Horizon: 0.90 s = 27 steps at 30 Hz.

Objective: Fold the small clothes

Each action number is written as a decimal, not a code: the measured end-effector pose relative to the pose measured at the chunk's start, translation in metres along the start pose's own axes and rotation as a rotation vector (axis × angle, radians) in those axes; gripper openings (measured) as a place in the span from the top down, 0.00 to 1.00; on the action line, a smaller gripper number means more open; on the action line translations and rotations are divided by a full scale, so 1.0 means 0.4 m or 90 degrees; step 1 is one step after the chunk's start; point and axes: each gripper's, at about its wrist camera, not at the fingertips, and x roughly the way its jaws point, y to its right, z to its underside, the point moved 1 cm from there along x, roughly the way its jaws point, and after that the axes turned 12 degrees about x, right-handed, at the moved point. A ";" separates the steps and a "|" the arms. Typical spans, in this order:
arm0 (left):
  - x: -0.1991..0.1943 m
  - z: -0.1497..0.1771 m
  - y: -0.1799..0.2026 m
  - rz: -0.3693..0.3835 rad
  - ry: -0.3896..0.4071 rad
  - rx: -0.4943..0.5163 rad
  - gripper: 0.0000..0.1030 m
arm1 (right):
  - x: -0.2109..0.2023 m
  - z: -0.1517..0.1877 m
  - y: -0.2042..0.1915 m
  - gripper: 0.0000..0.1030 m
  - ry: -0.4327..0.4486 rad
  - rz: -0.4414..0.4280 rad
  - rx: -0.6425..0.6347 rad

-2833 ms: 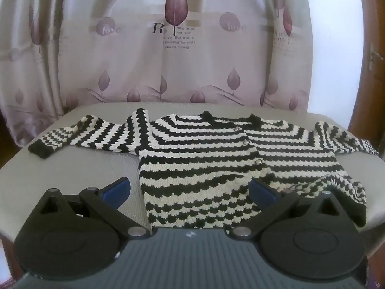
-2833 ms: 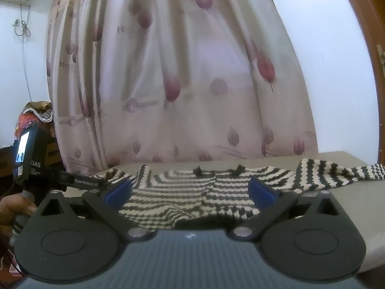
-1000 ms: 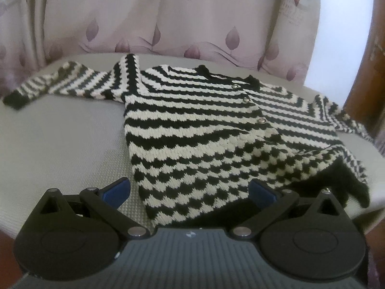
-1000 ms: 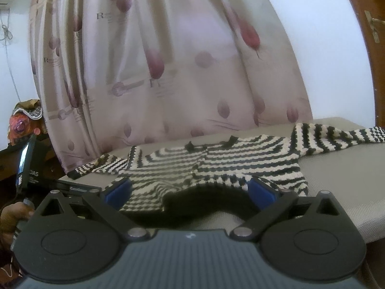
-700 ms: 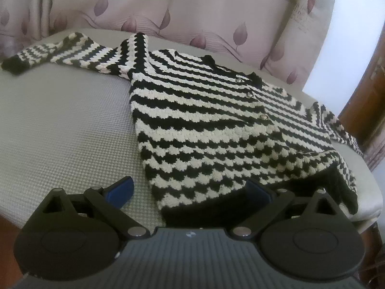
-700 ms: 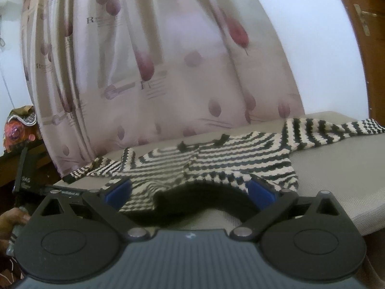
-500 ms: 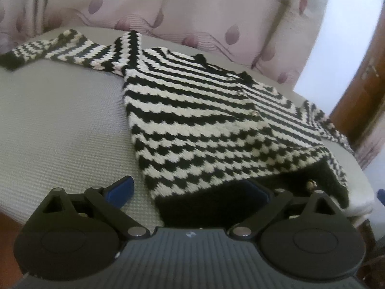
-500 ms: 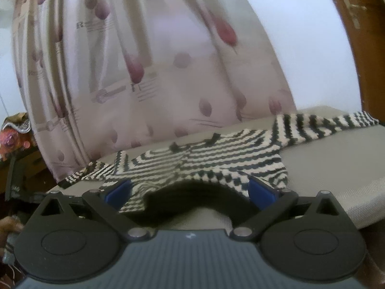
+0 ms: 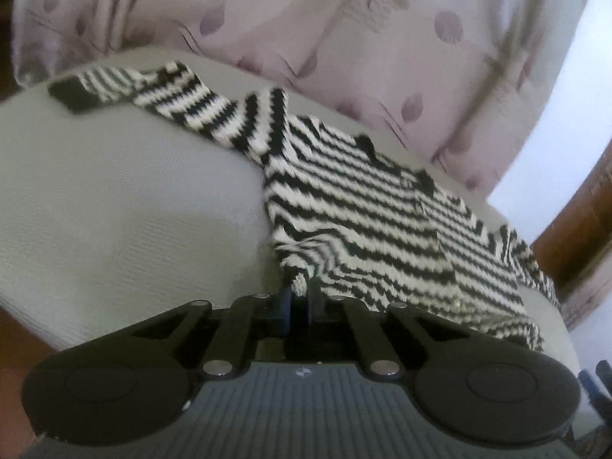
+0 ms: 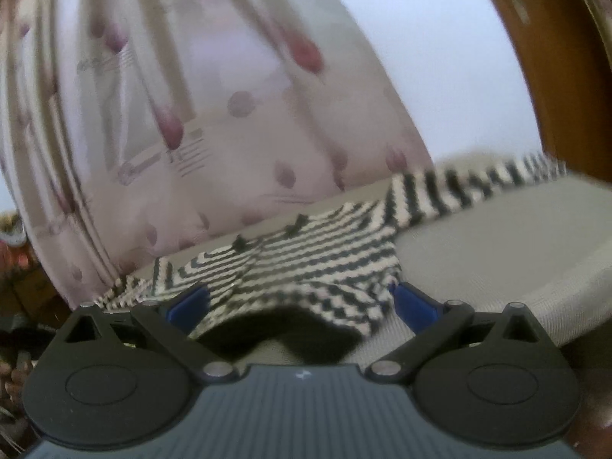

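Note:
A black-and-white striped knit cardigan (image 9: 375,206) lies spread on a grey padded table (image 9: 126,210), sleeves stretched out to both sides. My left gripper (image 9: 300,296) is shut on the cardigan's near left hem corner, which bunches up between the pads. In the right wrist view the cardigan (image 10: 306,256) lies just ahead. My right gripper (image 10: 302,302) is open, its blue pads (image 10: 415,302) on either side of the black hem at the near right corner, not pinching it.
A pink leaf-print curtain (image 9: 344,38) hangs behind the table. A brown wooden door frame (image 10: 550,76) stands at the right. The table's near edge (image 10: 535,329) drops off just ahead of my right gripper.
My left gripper has closed on the cardigan's near left hem corner and tilted. My right gripper has moved closer to the right hem and stays open.

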 end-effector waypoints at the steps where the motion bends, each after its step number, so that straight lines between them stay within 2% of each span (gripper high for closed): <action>1: -0.002 -0.004 -0.001 -0.002 0.001 0.005 0.92 | 0.006 -0.007 0.023 0.00 -0.008 -0.008 0.030; 4: 0.021 0.000 0.021 -0.003 -0.012 0.034 0.92 | 0.042 -0.015 0.075 0.00 -0.030 -0.012 0.088; 6: 0.040 0.013 0.033 -0.001 -0.022 0.044 0.92 | 0.077 -0.011 0.092 0.10 -0.044 0.011 0.083; 8: 0.049 0.020 0.033 -0.006 -0.023 0.041 0.92 | 0.118 -0.004 0.101 0.35 -0.072 0.030 0.064; 11: 0.046 0.026 0.016 -0.009 -0.020 0.026 0.92 | 0.175 0.025 0.107 0.39 -0.121 0.049 0.055; 14: 0.046 0.026 0.004 -0.014 -0.025 0.024 0.91 | 0.197 0.044 0.087 0.42 -0.125 0.045 0.031; 15: 0.047 0.026 0.001 -0.015 -0.026 0.025 0.91 | 0.200 0.048 0.081 0.51 -0.127 0.038 0.026; 16: 0.047 0.024 -0.001 -0.016 -0.026 0.026 0.91 | 0.207 0.053 0.075 0.82 -0.133 0.043 0.016; 17: 0.046 0.023 0.001 -0.017 -0.026 0.029 0.91 | 0.214 0.060 0.071 0.88 -0.142 0.056 0.002; 20: 0.032 0.019 0.006 -0.018 -0.015 0.047 0.91 | 0.177 0.045 0.071 0.90 -0.122 0.051 -0.022; 23: 0.017 0.016 0.007 -0.019 -0.004 0.063 0.91 | 0.108 -0.011 0.093 0.90 -0.097 0.048 -0.018; 27: 0.025 0.026 0.001 -0.033 -0.004 0.076 0.91 | 0.074 -0.040 0.128 0.92 -0.139 0.054 -0.018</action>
